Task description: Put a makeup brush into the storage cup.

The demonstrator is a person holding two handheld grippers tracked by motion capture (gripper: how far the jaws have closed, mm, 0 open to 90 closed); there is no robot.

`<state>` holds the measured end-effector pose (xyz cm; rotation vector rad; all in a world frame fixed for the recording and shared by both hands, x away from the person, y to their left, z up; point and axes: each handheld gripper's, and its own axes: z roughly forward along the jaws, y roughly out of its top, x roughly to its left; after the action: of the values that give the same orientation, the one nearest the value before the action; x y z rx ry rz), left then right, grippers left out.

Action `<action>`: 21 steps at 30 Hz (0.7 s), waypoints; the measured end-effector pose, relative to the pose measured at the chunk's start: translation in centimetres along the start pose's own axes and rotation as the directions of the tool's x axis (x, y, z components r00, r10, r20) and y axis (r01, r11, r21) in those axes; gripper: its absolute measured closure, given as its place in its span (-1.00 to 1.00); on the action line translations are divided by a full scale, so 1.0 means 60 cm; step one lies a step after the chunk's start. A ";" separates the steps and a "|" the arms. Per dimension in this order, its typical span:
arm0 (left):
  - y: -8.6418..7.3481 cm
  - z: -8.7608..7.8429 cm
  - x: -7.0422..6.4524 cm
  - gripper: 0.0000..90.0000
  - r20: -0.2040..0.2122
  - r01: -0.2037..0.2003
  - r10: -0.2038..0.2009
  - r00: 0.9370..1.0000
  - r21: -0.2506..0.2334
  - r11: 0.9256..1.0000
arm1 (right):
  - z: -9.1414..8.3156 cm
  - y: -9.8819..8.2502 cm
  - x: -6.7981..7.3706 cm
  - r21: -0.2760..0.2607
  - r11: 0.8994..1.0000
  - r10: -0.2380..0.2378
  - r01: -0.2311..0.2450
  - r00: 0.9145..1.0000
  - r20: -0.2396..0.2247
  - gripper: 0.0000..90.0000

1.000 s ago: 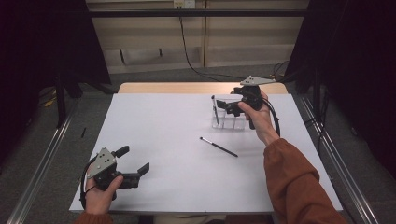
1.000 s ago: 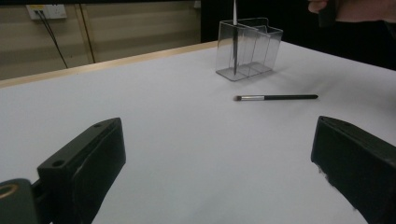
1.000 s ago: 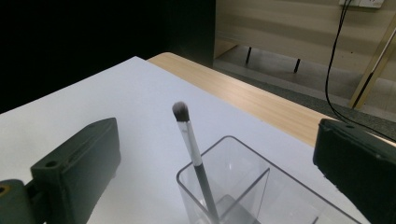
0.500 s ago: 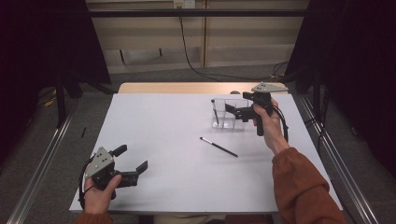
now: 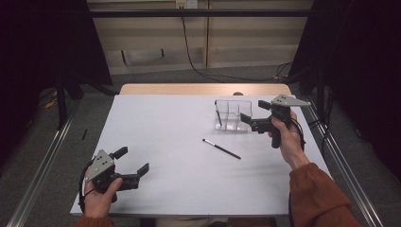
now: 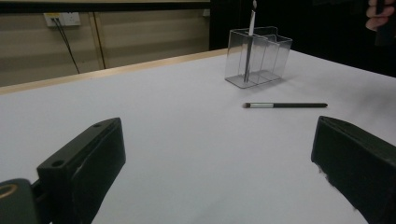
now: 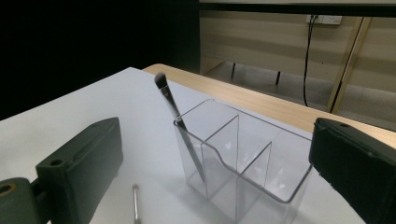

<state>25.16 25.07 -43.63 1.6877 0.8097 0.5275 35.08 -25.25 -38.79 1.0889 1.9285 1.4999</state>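
A clear three-compartment organizer stands at the back right of the white table. One makeup brush leans upright in its left compartment, bristles up. A second black brush lies flat on the table in front of it. My right gripper is open and empty just right of the organizer, jaws pointing at it. In the right gripper view the organizer and standing brush sit between the jaws' lines. My left gripper rests open and empty near the front left corner.
In the left gripper view the lying brush and the organizer are far ahead, with the other hand at top right. A wooden strip borders the table's far edge. Metal rails run along both sides.
My right gripper has drawn back to the right, away from above the organizer, leaving the brush standing in it. The left gripper has stayed put.
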 end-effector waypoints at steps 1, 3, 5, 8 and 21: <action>0.000 -0.001 0.001 -0.93 -0.004 0.002 -0.002 1.000 -0.003 1.000 | -0.005 -0.003 0.002 -0.001 1.000 0.000 0.000 1.000 0.004 -0.94; 0.000 -0.003 0.002 -0.93 -0.006 0.002 -0.002 1.000 -0.010 1.000 | -0.015 -0.008 0.004 -0.007 1.000 0.008 -0.008 1.000 -0.001 -0.95; 0.000 -0.003 0.001 -0.93 -0.005 -0.001 0.001 1.000 -0.011 1.000 | -0.023 -0.014 0.006 -0.006 1.000 0.004 -0.004 1.000 0.010 -0.94; -0.001 -0.001 0.001 -0.93 -0.006 0.001 -0.001 1.000 -0.005 1.000 | -0.034 -0.026 0.009 0.009 1.000 0.006 -0.007 1.000 0.015 -0.95; -0.003 -0.004 -0.003 -0.93 -0.004 0.000 0.000 1.000 0.001 1.000 | -0.094 -0.066 0.025 0.000 1.000 0.030 -0.030 0.999 0.031 -0.97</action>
<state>24.84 25.11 -43.73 1.6881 0.8135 0.5304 28.75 -27.70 -40.71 1.1393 1.8999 1.4892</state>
